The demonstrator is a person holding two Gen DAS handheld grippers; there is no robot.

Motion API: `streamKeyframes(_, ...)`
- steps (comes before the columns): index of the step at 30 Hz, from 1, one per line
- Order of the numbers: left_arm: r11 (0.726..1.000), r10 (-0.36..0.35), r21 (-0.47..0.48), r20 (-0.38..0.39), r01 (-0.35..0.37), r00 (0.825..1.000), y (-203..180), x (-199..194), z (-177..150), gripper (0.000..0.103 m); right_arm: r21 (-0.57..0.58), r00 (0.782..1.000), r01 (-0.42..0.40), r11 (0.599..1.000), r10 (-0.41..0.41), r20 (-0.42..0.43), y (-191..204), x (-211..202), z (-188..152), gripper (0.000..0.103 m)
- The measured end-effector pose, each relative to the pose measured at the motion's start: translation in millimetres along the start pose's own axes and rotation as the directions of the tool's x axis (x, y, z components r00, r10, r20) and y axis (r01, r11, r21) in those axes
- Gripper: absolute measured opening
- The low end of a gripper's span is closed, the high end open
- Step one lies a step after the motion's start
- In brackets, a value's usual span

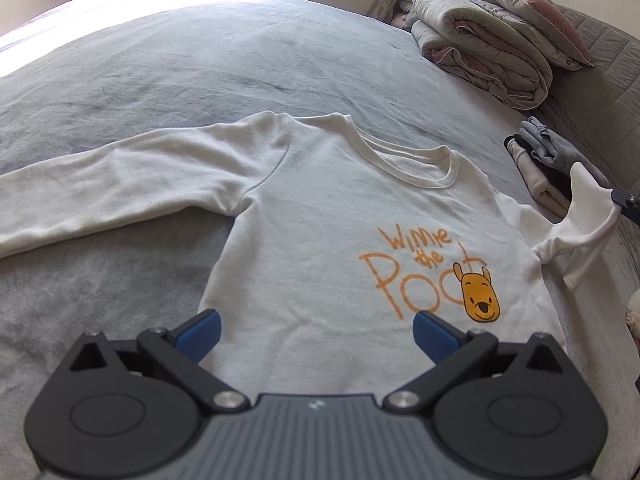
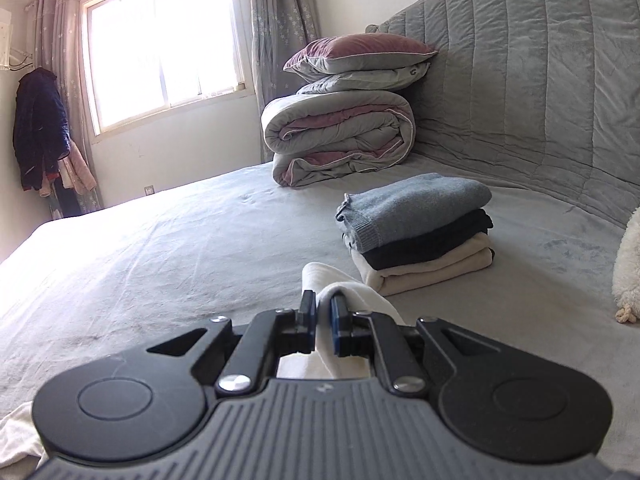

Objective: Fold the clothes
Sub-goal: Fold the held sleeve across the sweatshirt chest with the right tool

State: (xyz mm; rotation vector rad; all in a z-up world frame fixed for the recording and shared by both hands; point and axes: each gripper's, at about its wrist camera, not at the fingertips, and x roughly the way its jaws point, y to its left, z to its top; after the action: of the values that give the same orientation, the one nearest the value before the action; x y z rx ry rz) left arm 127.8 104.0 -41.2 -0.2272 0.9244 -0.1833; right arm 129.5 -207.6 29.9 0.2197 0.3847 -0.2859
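Observation:
A white long-sleeved shirt (image 1: 320, 216) with an orange bear print lies face up on the grey bed. One sleeve (image 1: 112, 192) stretches flat to the left. My left gripper (image 1: 316, 334) hovers open over the shirt's lower body, its blue pads wide apart with nothing between them. The other sleeve (image 1: 580, 216) is lifted off the bed at the right, pinched by my right gripper (image 1: 624, 200). In the right wrist view, that gripper (image 2: 323, 304) is shut on the white sleeve cuff (image 2: 340, 292), which bunches up between and past the pads.
A stack of folded clothes (image 2: 416, 232) sits on the bed just beyond the right gripper. A rolled quilt with pillows (image 2: 344, 128) lies further back by the padded headboard (image 2: 540, 80). A fluffy white toy (image 2: 628, 264) is at the right edge.

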Motion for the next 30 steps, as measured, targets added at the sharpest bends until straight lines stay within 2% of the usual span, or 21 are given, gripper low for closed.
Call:
streamKeyframes(10,1.0,-0.004,-0.021,0.007,0.004,1.0,5.4,-3.1,2.1,0.102,-0.096,0.984,-0.135,0.986,0.122,-0.127,58.6,20.1,-31.7,0.009)
streamKeyframes(14,1.0,-0.003,-0.026,0.003,0.003,1.0,6.1,-2.4,3.3,0.102,-0.153,0.966,-0.197,0.968,0.165,-0.2,76.6,29.9,-50.7,0.009)
streamKeyframes(21,1.0,-0.004,-0.018,-0.006,0.003,1.0,5.4,-1.2,2.9,0.102,-0.116,0.918,-0.233,0.965,0.179,-0.355,75.6,53.9,-87.6,0.01)
streamKeyframes(25,1.0,0.003,-0.011,-0.012,-0.003,1.0,4.0,0.7,2.2,0.102,-0.172,0.916,-0.255,0.952,0.181,-0.358,81.0,50.5,-95.3,0.01)
streamKeyframes(27,1.0,0.006,-0.007,-0.016,-0.006,1.0,2.8,1.8,1.6,0.102,-0.194,0.913,-0.265,0.945,0.181,-0.367,83.5,48.1,-94.3,0.015)
streamKeyframes(30,1.0,0.008,0.003,-0.021,-0.008,1.0,1.0,3.0,0.6,0.102,-0.168,0.897,-0.285,0.944,0.202,-0.393,82.1,46.5,-88.6,0.019)
